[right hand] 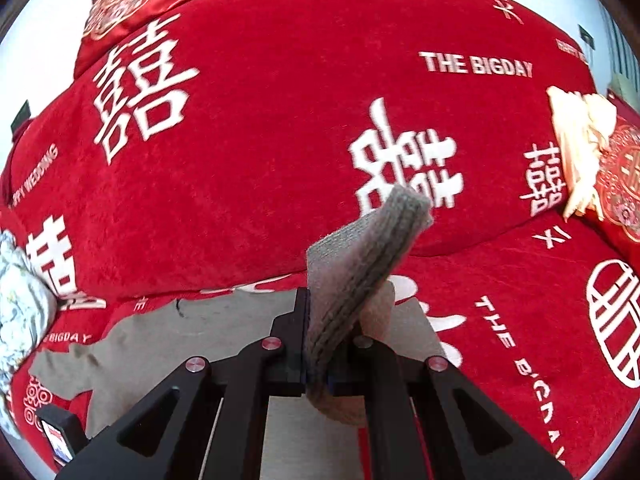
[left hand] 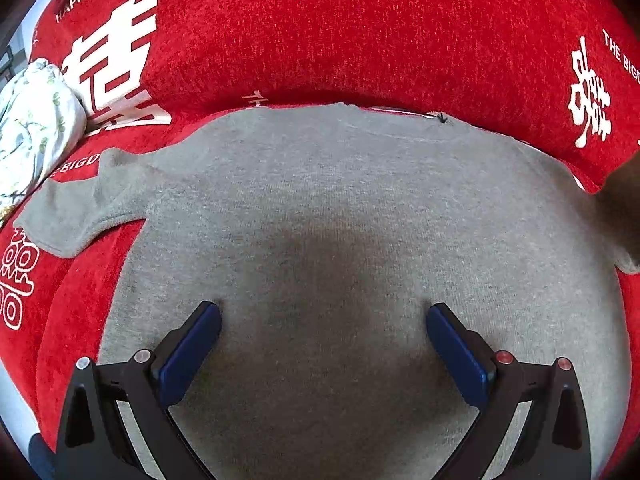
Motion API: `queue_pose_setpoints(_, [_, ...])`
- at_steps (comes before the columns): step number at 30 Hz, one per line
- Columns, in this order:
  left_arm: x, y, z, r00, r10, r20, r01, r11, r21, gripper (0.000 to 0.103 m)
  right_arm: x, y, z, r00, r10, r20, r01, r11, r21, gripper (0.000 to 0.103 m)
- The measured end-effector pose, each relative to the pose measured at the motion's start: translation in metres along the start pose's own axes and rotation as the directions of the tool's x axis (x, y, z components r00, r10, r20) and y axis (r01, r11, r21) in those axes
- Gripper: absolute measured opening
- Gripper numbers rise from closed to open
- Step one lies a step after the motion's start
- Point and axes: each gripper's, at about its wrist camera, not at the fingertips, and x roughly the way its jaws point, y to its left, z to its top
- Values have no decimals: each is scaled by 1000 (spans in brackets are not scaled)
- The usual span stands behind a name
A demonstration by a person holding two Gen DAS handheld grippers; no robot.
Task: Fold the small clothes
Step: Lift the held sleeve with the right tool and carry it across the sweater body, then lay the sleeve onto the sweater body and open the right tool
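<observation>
A grey knitted sweater [left hand: 320,200] lies flat on the red bed cover, neckline at the far side. Its left sleeve [left hand: 80,208] is spread out to the side. My left gripper [left hand: 324,309] hovers open over the sweater's lower body, with nothing between its blue pads [left hand: 192,352]. In the right wrist view, my right gripper [right hand: 320,320] is shut on the other sleeve [right hand: 376,248]. The ribbed cuff sticks up past the fingers, lifted off the sweater's body [right hand: 200,332].
The red cover [right hand: 260,140] with white characters rises into a padded hump behind the sweater. A floral cloth bundle [left hand: 36,128] lies at the left. A cream cloth [right hand: 580,148] and a red embroidered cushion [right hand: 624,176] sit at the right, another cushion [right hand: 132,4] far back.
</observation>
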Motion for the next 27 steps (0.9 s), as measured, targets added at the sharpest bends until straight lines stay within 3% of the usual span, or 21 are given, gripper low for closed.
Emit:
queue_pose_setpoints(5, [-2,18,-1,1000,6,9,-5,999,-40,103,11,26,-4,1000,12,-18,-12,1000,-20,7])
queue_pose_setpoints(9, [-1,26,-4,999,-31,25,32,999,-37,103,24,51,-12,999,21,-34,-22,999,-39,7])
queue_pose_setpoints(18, [0,22,-6,999,-11,36,12,1000,-26,103,59,96,-31,992,104,-76,-108,993,-48,7])
queue_pose_setpoints(27, [-3,24,-7,999,-15,33,16,999,-30,103,75,132,-43,983,132,-124,-147,983,-115,7])
